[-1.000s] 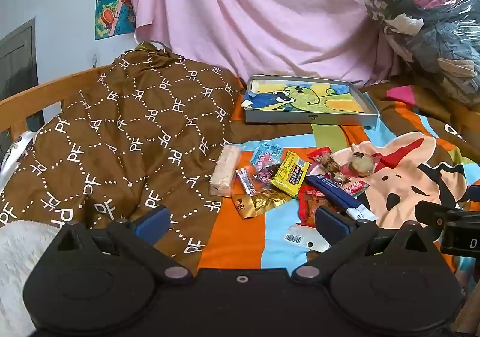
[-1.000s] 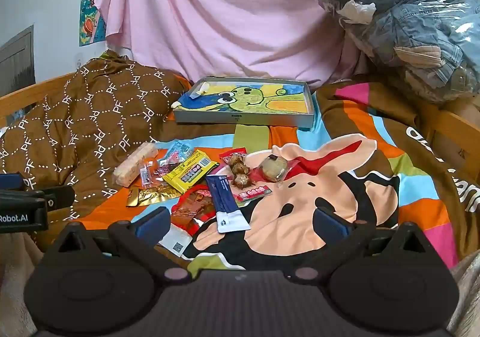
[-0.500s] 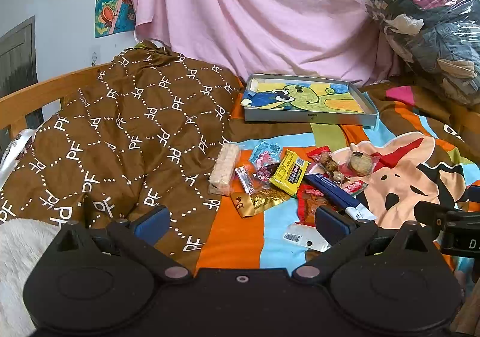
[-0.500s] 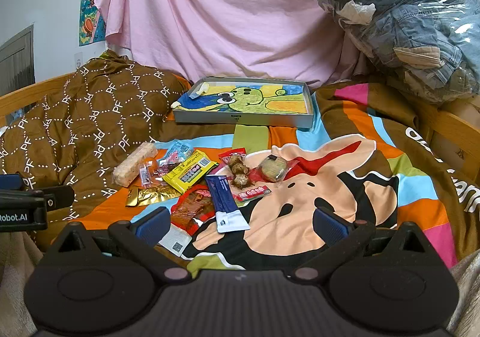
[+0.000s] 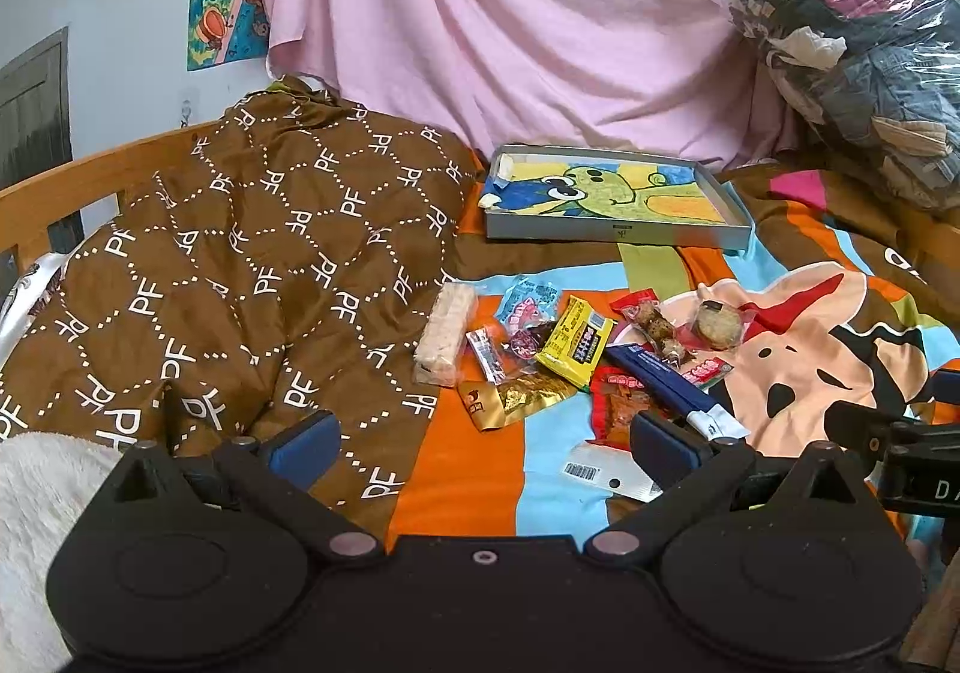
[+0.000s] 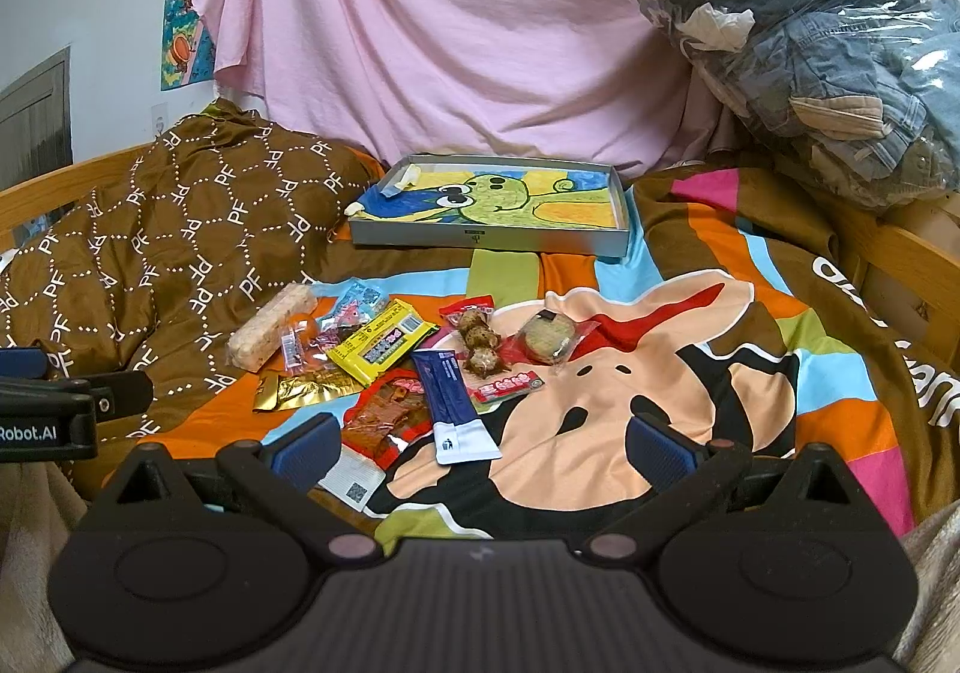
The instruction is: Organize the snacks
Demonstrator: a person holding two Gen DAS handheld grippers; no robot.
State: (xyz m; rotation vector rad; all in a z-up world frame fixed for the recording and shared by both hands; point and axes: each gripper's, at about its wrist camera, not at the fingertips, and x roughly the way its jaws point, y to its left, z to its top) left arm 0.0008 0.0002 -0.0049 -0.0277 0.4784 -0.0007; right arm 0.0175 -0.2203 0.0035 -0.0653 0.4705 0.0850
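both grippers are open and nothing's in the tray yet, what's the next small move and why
Probably ease the right gripper forward and down onto the blue packet. It lies nearest, on top at the front of the snack pile, and both grippers are open and hold nothing. The tray behind the pile has no snacks in it.

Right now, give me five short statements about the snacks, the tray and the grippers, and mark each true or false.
1. The grey tray holds no snacks. True.
2. The left gripper is shut on the yellow packet. False: its jaws are open and hold nothing.
3. The dark blue packet lies partly over the red packet. True.
4. The snacks lie on a bare wooden table. False: they lie on a colourful cartoon blanket.
5. The right gripper is open. True.
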